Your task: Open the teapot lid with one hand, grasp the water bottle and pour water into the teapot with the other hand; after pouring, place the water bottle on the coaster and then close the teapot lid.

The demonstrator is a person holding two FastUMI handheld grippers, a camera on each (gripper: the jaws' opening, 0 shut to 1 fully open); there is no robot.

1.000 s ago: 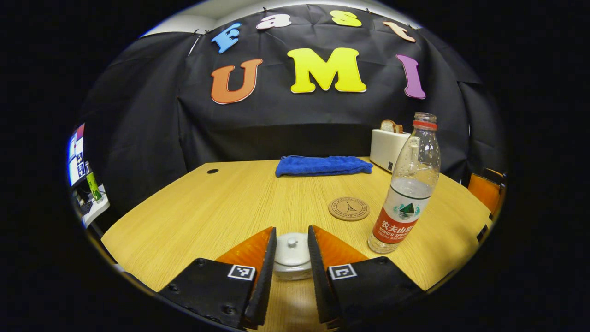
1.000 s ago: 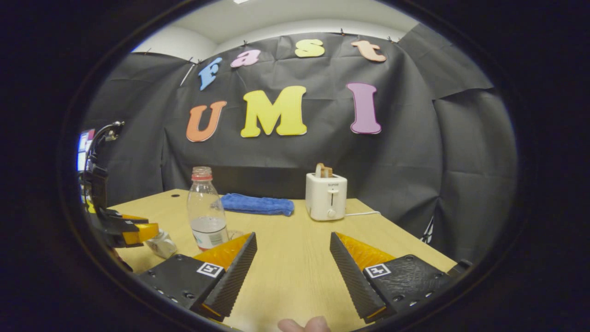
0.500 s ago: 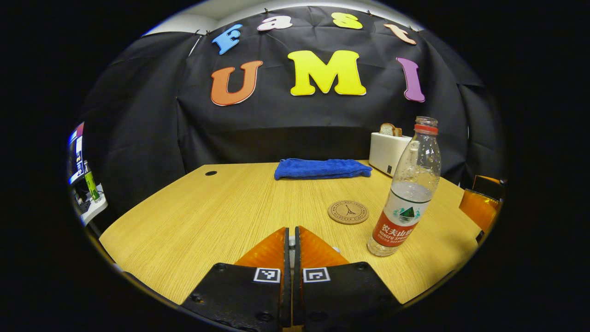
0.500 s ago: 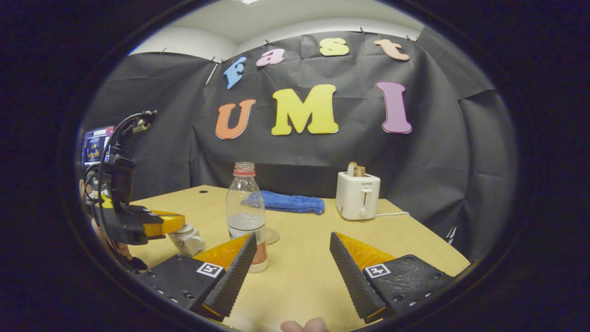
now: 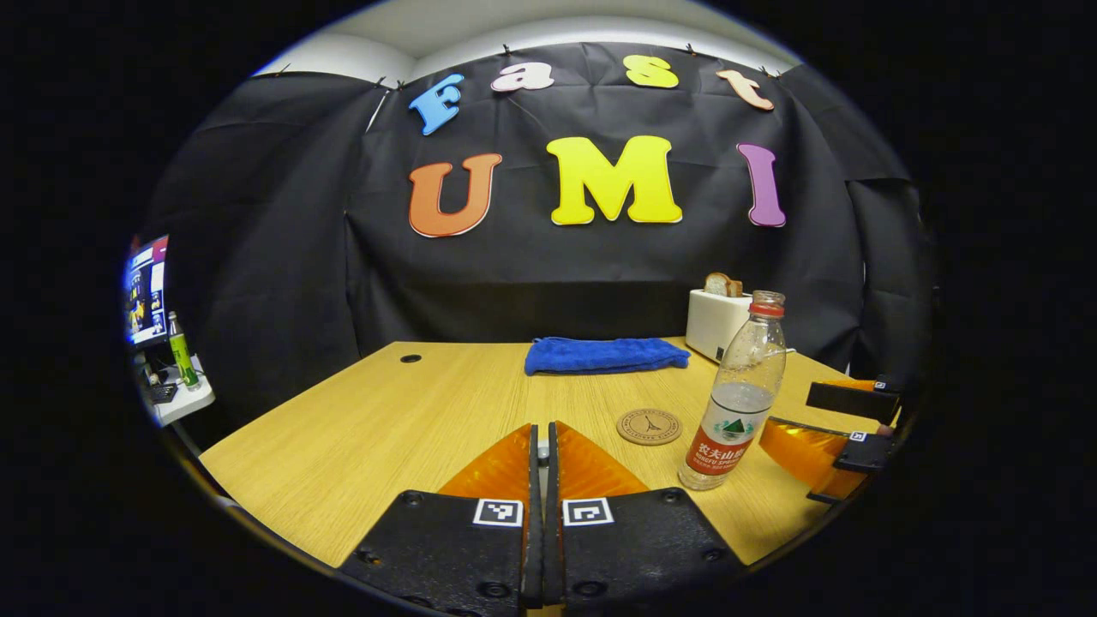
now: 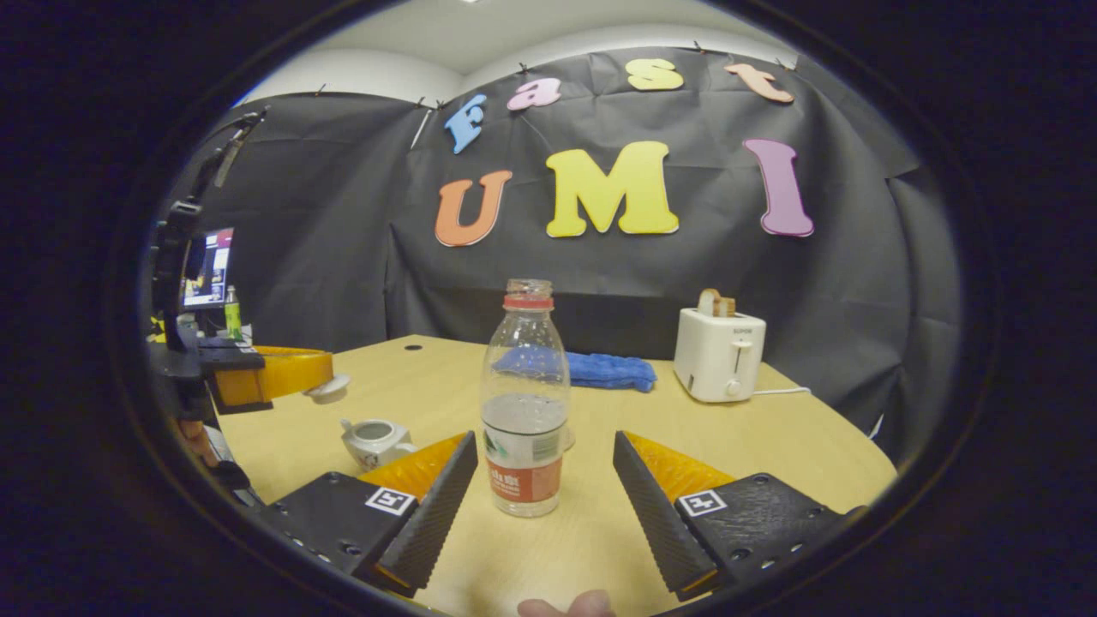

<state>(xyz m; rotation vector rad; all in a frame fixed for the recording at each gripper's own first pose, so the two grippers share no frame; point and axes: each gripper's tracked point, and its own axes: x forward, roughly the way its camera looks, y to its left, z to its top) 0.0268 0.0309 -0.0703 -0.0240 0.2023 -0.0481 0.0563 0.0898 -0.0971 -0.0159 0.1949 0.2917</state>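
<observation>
In the left gripper view my left gripper [image 5: 540, 430] is shut, with the lid hidden between its fingers. The right gripper view has the left gripper [image 6: 315, 374] at the far left, holding the white teapot lid [image 6: 328, 389] in the air. Below it the small white teapot [image 6: 374, 439] stands uncovered on the table. The clear water bottle [image 6: 524, 403], uncapped and partly filled, stands upright just ahead of my right gripper [image 6: 544, 439], whose fingers are open and apart from it. The bottle [image 5: 737, 403] stands next to the round coaster [image 5: 649, 426], with the right gripper [image 5: 788, 411] beside it.
A folded blue towel [image 5: 604, 354] lies at the back of the wooden table [image 5: 386, 428]. A white toaster [image 6: 718, 354] with bread stands at the back right, its cord trailing right. A monitor [image 6: 208, 267] sits off the table's left side.
My left gripper shut on the lid's knob and lifted the lid off the teapot. My right gripper swung left, so the bottle now stands centred before its open fingers.
</observation>
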